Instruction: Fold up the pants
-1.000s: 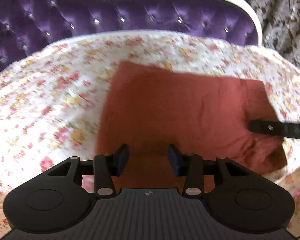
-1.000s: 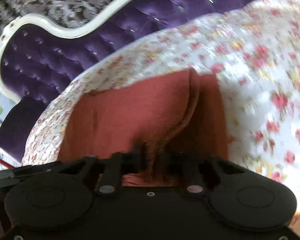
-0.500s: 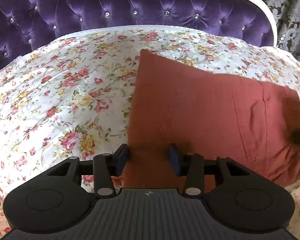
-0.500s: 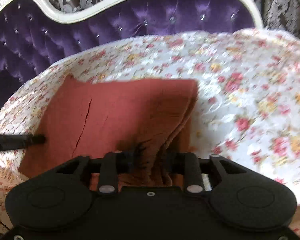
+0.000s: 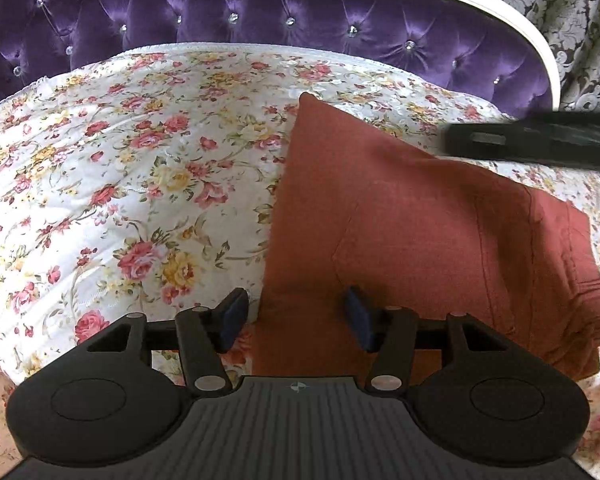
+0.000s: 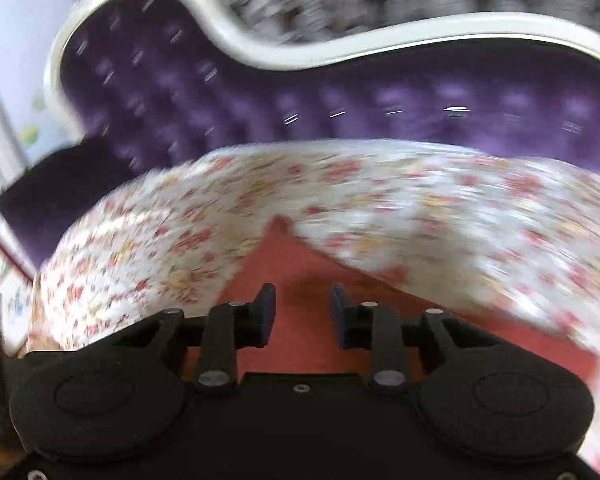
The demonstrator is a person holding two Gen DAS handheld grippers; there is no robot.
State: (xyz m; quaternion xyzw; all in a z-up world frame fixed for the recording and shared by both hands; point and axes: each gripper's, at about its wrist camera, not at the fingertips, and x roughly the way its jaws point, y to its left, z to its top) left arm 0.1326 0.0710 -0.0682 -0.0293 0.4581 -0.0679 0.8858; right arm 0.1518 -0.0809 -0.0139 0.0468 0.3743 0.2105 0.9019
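The rust-red pants (image 5: 420, 232) lie folded into a flat block on the floral bedspread (image 5: 120, 184). My left gripper (image 5: 296, 316) is open and empty, just above the near left corner of the pants. My right gripper (image 6: 302, 314) is open and empty, raised above the pants (image 6: 300, 272); its view is motion-blurred. One finger of the right gripper (image 5: 540, 142) crosses the upper right of the left wrist view, above the far edge of the pants.
A purple tufted headboard (image 5: 260, 16) with a white frame (image 5: 500, 4) stands behind the bed. Patterned curtains (image 5: 580, 20) hang at the far right. The bedspread (image 6: 420, 200) spreads on all sides of the pants.
My right gripper has let go of the pants' folded edge, opened and lifted away fast. My left gripper has opened wider. The pants now lie flat.
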